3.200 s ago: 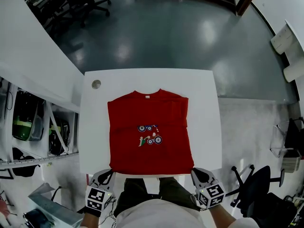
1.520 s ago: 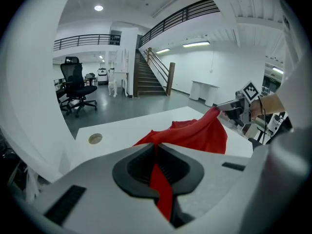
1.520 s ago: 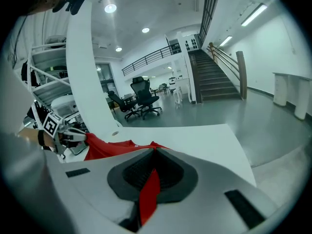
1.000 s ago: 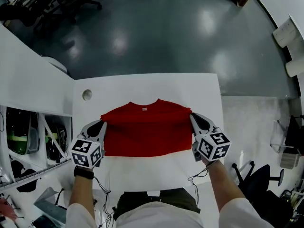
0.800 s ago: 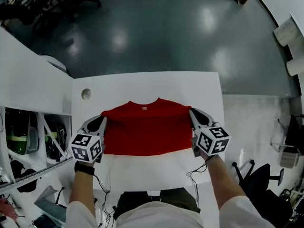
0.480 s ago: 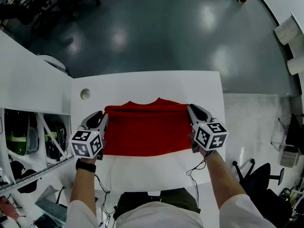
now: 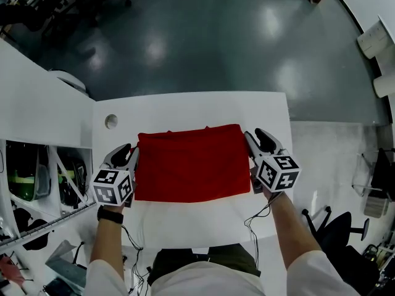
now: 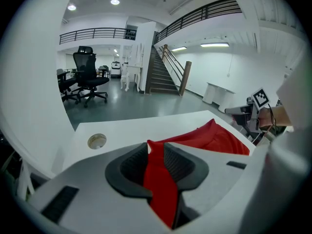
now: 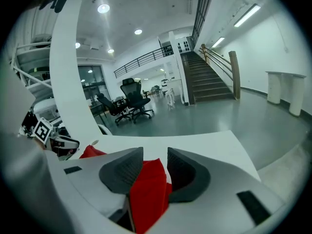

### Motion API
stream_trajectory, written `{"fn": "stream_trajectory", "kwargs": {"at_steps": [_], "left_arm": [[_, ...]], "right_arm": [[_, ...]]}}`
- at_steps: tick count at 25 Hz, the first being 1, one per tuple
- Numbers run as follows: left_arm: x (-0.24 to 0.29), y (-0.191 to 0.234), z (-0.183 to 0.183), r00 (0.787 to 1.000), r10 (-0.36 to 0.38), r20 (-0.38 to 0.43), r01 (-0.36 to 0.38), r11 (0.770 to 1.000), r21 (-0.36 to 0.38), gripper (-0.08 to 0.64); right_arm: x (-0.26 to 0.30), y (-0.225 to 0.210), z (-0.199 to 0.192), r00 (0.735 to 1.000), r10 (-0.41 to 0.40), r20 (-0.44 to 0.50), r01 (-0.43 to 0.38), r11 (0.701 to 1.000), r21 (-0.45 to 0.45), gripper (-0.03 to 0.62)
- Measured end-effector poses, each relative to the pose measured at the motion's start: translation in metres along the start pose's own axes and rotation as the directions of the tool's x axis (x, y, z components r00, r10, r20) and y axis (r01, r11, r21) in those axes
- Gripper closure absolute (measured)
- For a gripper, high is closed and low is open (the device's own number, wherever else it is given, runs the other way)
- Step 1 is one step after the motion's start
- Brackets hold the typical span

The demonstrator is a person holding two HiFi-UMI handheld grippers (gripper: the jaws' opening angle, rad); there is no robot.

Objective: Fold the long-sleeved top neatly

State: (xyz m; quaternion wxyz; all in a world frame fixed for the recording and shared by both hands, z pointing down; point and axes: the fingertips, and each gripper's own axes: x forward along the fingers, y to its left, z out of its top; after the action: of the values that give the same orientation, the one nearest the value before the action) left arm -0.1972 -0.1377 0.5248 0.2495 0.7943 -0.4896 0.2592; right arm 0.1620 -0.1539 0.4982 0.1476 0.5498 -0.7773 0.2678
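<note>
top [image 7: 185, 165]: is now folded in half; hem is laid over the neckline, label no longer seen
left gripper [image 7: 125, 156]: jaws have just been opened, cloth left loose between them
right gripper [image 7: 259, 138]: jaws likewise just opened, cloth between

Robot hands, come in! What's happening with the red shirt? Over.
Left gripper and right gripper: jaws just opening, cloth edges loose between them. Red top folded over, flat on the white table. Nothing in the way.

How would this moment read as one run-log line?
red cloth top: folded on white table | left gripper, right gripper: jaws just opening, cloth between
</note>
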Motion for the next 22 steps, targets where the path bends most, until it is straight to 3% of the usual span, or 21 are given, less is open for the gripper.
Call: {"fn": "stream_trajectory", "kwargs": {"at_steps": [11,22], "left_arm": [[-0.013,0.003,-0.017,1.0,0.016,-0.021,-0.015,1.0,0.017,0.456],[-0.032,-0.012,-0.012,1.0,-0.009,0.018,0.008,0.999,0.037,0.449]], "right_arm": [[-0.011,0.0,-0.016,1.0,-0.015,-0.022,0.015,1.0,-0.01,0.436],[-0.034,0.016,-0.007,1.0,0.003,0.018,-0.002,0.999,-0.048,0.434]]}}
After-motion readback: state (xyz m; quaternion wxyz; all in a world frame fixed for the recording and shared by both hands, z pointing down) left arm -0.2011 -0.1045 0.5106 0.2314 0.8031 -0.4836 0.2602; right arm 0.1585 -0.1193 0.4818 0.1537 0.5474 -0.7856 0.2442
